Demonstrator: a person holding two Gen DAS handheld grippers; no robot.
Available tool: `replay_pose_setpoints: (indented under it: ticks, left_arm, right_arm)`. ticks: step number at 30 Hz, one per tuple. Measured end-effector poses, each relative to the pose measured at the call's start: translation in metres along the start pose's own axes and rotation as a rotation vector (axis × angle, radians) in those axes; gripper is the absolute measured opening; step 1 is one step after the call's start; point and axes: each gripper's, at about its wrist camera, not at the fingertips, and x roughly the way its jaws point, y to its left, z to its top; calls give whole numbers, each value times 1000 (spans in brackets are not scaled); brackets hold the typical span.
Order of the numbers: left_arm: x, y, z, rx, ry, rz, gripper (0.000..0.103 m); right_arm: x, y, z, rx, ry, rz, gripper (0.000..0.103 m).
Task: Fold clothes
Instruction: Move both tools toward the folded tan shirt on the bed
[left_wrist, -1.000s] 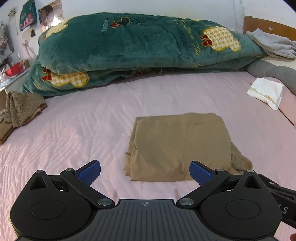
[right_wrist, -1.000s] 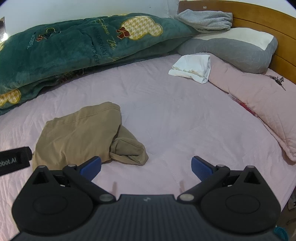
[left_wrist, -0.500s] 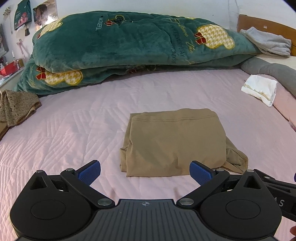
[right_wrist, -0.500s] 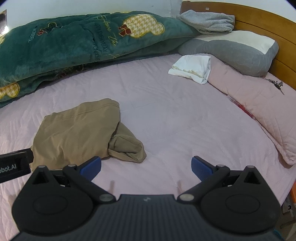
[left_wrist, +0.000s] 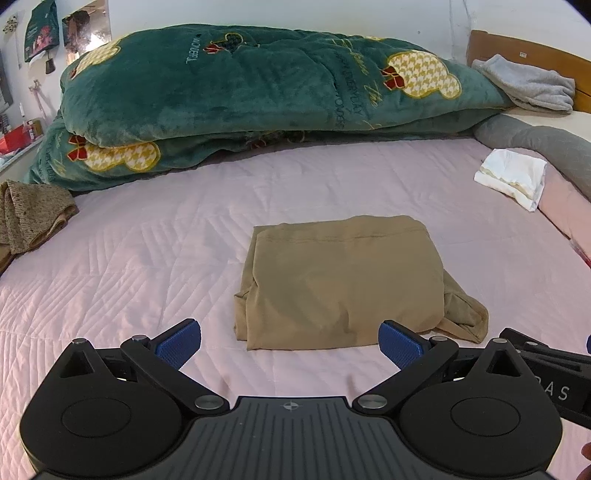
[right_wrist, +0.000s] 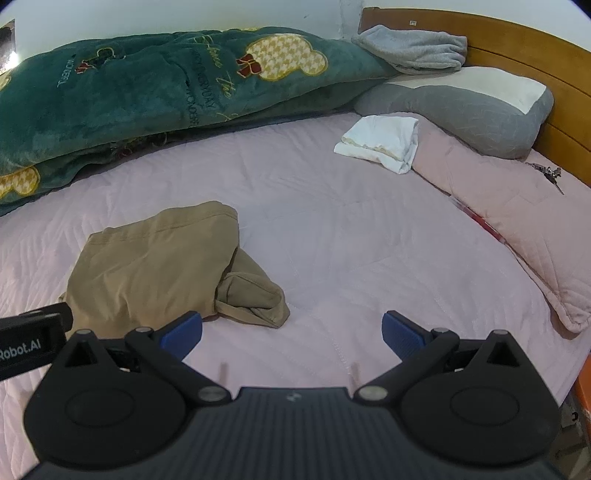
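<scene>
Left wrist view: tan folded garment (left_wrist: 341, 284) lies unobstructed between green quilt (left_wrist: 258, 92) and both grippers' spread, empty jaws.

Left gripper (left_wrist: 289, 341) jaws spread wide, empty, low over bed; right gripper (right_wrist: 291, 332) likewise, alongside.

Tan folded garment (left_wrist: 340, 284) on pale pink quilted bedspread (left_wrist: 147, 258). Dark green blanket (left_wrist: 258, 85) with yellow houndstooth patches, red bows. White folded cloth (left_wrist: 511, 177). Grey pillow (right_wrist: 461, 110), grey towel (right_wrist: 413, 48). Blue gripper pads (left_wrist: 179, 341).
</scene>
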Motion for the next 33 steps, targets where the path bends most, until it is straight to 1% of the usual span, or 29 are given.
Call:
replay_pose_setpoints:
  ticks: [2,6,9,13,22,27,31,33]
  left_arm:
    - [-11,7,-3,4,6,-15,103]
    - [-31,-3,-5,-5,6,-8,103]
    - [-42,5,1,2,4,-21,103]
    - [-39,13,-1,-16,8,-35,103]
    - [-31,16,-8,1,14,-46,103]
    - [-20,18,-9,6,20,-36,103]
    - [-6,18,-7,-1,40,-42,103]
    - [0,18,-6,2,49,-29,103]
  right_arm:
    - [1,1,1,-6,2,-1,103]
    - [4,1,2,-6,3,7,103]
    - [8,1,3,-5,9,12,103]
    - [14,5,4,-18,25,13,103]
    - [12,4,4,-25,6,32,103]
    - [19,5,10,-28,12,44,103]
    - [29,8,15,-37,16,57,103]
    - [34,10,17,-44,18,60,103]
